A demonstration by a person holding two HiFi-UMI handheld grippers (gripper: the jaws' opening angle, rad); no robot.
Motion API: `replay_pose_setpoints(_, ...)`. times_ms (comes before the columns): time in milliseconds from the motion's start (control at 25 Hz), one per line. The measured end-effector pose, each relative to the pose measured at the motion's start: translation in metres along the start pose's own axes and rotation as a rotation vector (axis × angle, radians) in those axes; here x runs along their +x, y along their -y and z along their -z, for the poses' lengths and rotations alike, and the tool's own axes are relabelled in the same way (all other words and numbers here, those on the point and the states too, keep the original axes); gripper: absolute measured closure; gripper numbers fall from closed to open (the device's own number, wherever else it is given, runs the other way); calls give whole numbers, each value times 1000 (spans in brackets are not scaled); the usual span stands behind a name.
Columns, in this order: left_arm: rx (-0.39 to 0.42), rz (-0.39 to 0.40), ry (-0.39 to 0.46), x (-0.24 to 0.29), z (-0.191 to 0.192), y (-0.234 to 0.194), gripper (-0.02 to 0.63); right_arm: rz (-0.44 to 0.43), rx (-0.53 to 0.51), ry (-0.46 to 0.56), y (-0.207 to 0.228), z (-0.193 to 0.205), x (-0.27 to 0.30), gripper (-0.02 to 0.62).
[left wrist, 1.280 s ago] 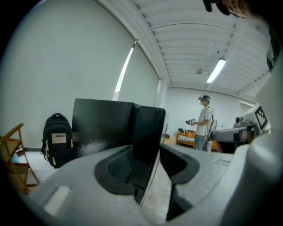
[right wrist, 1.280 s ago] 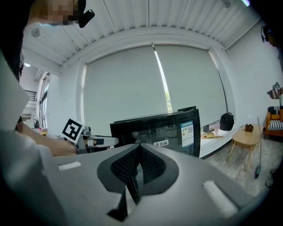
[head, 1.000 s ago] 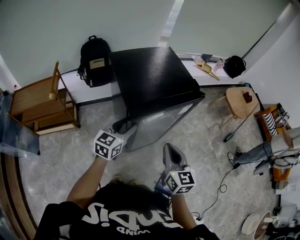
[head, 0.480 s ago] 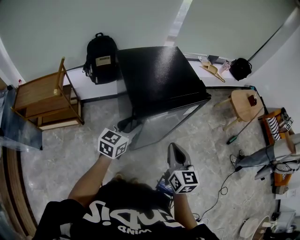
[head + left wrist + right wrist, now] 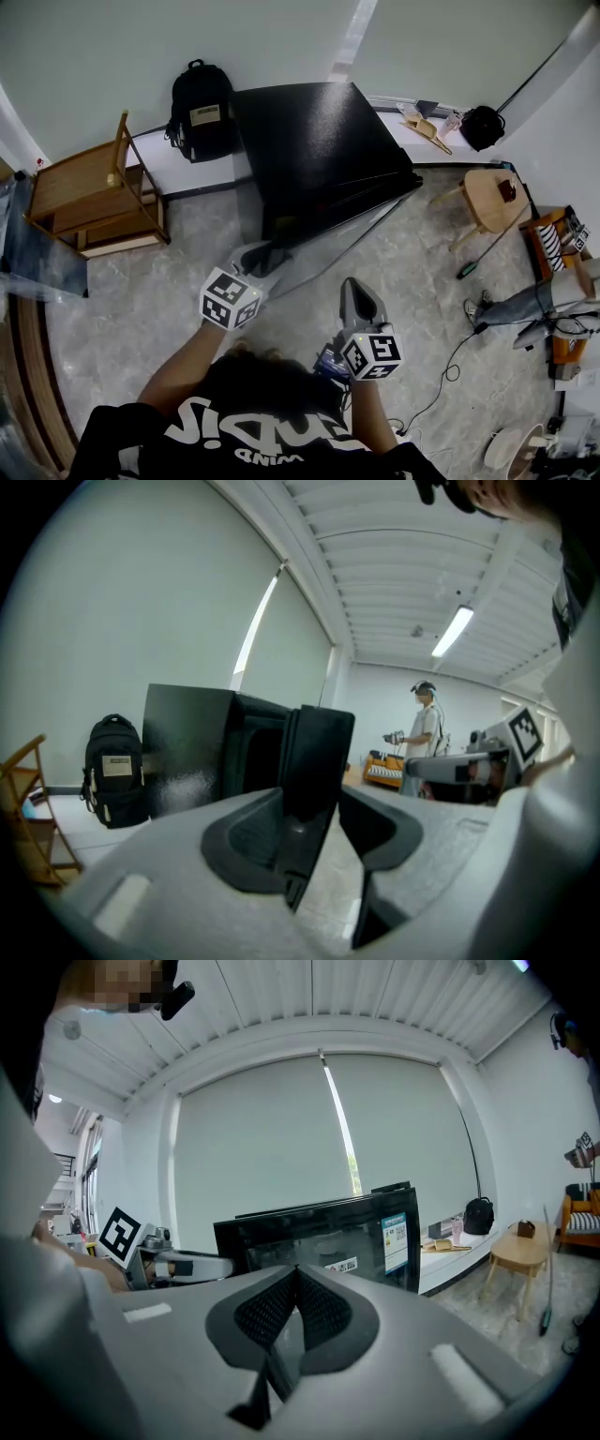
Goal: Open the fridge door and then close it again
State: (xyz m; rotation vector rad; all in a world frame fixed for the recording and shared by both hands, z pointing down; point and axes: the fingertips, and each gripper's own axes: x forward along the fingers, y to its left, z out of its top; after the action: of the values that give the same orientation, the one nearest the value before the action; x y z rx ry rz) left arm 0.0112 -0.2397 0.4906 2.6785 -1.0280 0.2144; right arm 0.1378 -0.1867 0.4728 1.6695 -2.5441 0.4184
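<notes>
Noting the fridge point(image 5: 314, 131) first: black, set against the far wall, its door point(image 5: 314, 752) swung partway out toward us. In the head view the hinge side lies to the right. The free edge lies to the left, right at our left gripper point(image 5: 259, 255).

Left gripper view: the door's free edge stands upright in the gap between the jaws, its long axis running top to bottom. The jaws are spread wide. The edge rests against the jaw on the fridge side, behind the door. A strip of floor point(image 5: 330, 892) shows between the door and the other jaw, so we read the edge as straddled, not pinched.

Right gripper point(image 5: 298, 1283): jaws together, pads meeting, nothing between them. It looks at the door's glossy front and the label point(image 5: 394, 1234) on it. In the head view it sits apart from the door, nearer to us.

Our judgement:
- The left hand is the working one. The right is well placed only to watch.
- The inner jaw bears on the door, which suits pulling it wider open.
- To close it, the outer jaw must first cross the gap to the door's front, then push along the arc toward the fridge body.
- Any twist of the wrist could let the edge slip out of the open jaws.
</notes>
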Motion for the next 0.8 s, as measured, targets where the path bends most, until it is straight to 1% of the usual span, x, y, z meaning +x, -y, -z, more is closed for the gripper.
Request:
replay_pose_setpoints(200, -10, 5, -8, -4, 2, 12, 420, 13, 9, 6, -2, 1, -17, 598)
replay_pose_setpoints(360, -9, 41, -14, -10, 7, 29, 424, 24, 12, 8, -4, 7, -31, 598)
replay_pose_setpoints(800, -53, 131, -25, -16, 16, 76, 430, 70, 34, 21, -2, 12, -63, 598)
